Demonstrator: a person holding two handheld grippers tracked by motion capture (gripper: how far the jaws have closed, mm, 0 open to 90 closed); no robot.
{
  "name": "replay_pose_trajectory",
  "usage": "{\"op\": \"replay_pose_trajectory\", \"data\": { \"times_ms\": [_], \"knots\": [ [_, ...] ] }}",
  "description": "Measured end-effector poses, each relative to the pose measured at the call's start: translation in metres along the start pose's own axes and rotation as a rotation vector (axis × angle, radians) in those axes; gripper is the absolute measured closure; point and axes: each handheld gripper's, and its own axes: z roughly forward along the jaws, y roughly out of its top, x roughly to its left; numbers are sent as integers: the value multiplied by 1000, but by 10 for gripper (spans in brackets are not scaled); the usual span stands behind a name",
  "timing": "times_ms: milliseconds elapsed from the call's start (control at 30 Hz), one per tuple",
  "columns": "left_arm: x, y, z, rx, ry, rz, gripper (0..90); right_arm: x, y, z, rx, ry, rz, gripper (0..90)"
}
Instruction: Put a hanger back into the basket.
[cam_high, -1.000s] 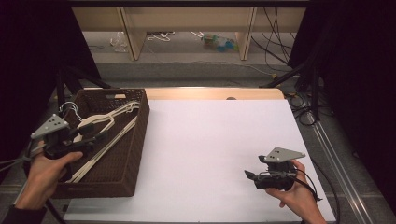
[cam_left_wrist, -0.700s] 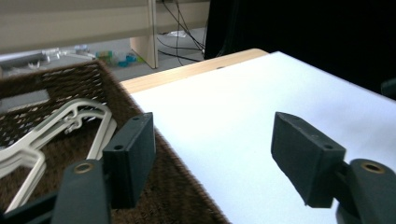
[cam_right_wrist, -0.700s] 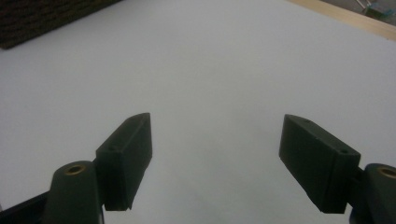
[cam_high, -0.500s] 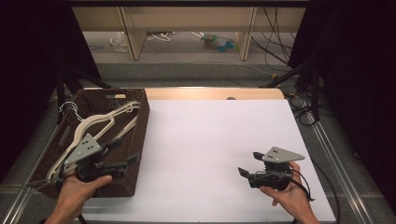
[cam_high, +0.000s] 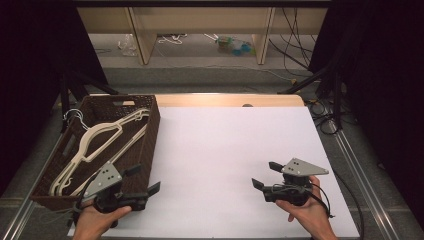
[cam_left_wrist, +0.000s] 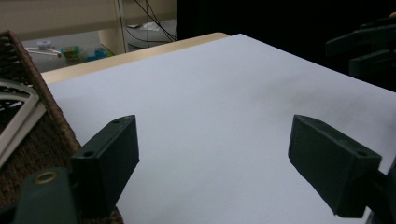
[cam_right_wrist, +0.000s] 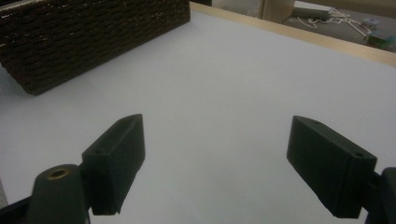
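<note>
Left gripper (cam_high: 146, 181) withdrawn, wide open, empty.

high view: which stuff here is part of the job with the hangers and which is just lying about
Part of the job:
- cream hangers
- brown wicker basket holding them
- white table top
- left gripper, open, empty
- right gripper, open, empty

Just lying about:
- cables on the floor
- small bits under the shelf behind, too small to tell
</note>
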Motion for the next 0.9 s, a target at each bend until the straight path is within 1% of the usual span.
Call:
{"op": "replay_pose_trajectory", "data": {
  "times_ms": [33, 67, 100, 133, 167, 233, 267, 300, 333, 367, 400, 433, 467, 500, 533, 567, 633, 667, 700, 733, 767, 800, 867, 900],
  "knots": [
    [-2, -3, -1, 10, -1, 1, 163, 1, 0, 0, -4, -2, 1, 203],
    [-5, -6, -1, 7, -21, -22, 162, 3, 0, 0, -11, 7, 8, 204],
    [-6, -8, -1, 2, -46, -13, 163, 3, 0, -2, -9, 3, -2, 203],
    [-7, -9, -1, -4, -49, 6, 162, 4, -1, -2, -22, 7, 7, 203],
    [-10, -12, -2, 2, -34, -10, 162, 5, -1, -4, -14, 4, 7, 203],
    [-10, -13, -2, -2, -43, 21, 161, 7, -4, -7, -22, -4, 7, 199],
    [-12, -14, -2, -8, -41, 15, 161, 8, -6, -8, -15, 5, 4, 188],
    [-12, -16, -2, -16, -38, 25, 161, 9, -7, -9, -24, 16, 15, 185],
    [-14, -17, -3, -24, -32, 25, 161, 10, -9, -11, -17, 12, 12, 175],
    [-15, -19, -3, -23, -35, 29, 161, 11, -10, -13, -25, 14, 13, 168],
    [-14, -19, -4, -19, -41, 47, 161, 13, -12, -14, -43, 20, 15, 168],
    [-16, -21, -5, -18, -34, 28, 162, 15, -13, -16, -46, 19, 13, 165],
    [-16, -21, -7, -19, -37, 33, 162, 16, -13, -18, -44, 18, 5, 163],
    [-18, -22, -8, -24, -39, 17, 162, 18, -14, -20, -46, 17, 0, 163],
    [-18, -23, -9, -28, -38, 16, 162, 19, -15, -21, -54, 11, -4, 163],
    [-17, -23, -10, -31, -40, 53, 162, 21, -16, -23, -49, 13, 0, 163],
    [-20, -24, -10, -31, -37, 35, 162, 24, -20, -24, -59, 3, -4, 163],
    [-20, -24, -10, -31, -38, 46, 162, 25, -21, -24, -62, 9, -6, 163],
    [-20, -25, -9, -33, -37, 50, 162, 26, -21, -25, -48, 6, -10, 163],
    [-20, -25, -9, -27, -37, 41, 162, 26, -22, -25, -56, 0, -19, 163],
    [-19, -25, -8, -26, -37, 48, 162, 26, -22, -25, -55, -1, -23, 164],
    [-18, -25, -8, -24, -39, 44, 162, 26, -22, -25, -54, 3, -19, 164],
    [-19, -25, -8, -26, -40, 34, 162, 26, -23, -24, -48, -2, -24, 164],
    [-18, -25, -8, -27, -40, 37, 162, 26, -23, -24, -40, 10, -22, 164]
  ]
}}
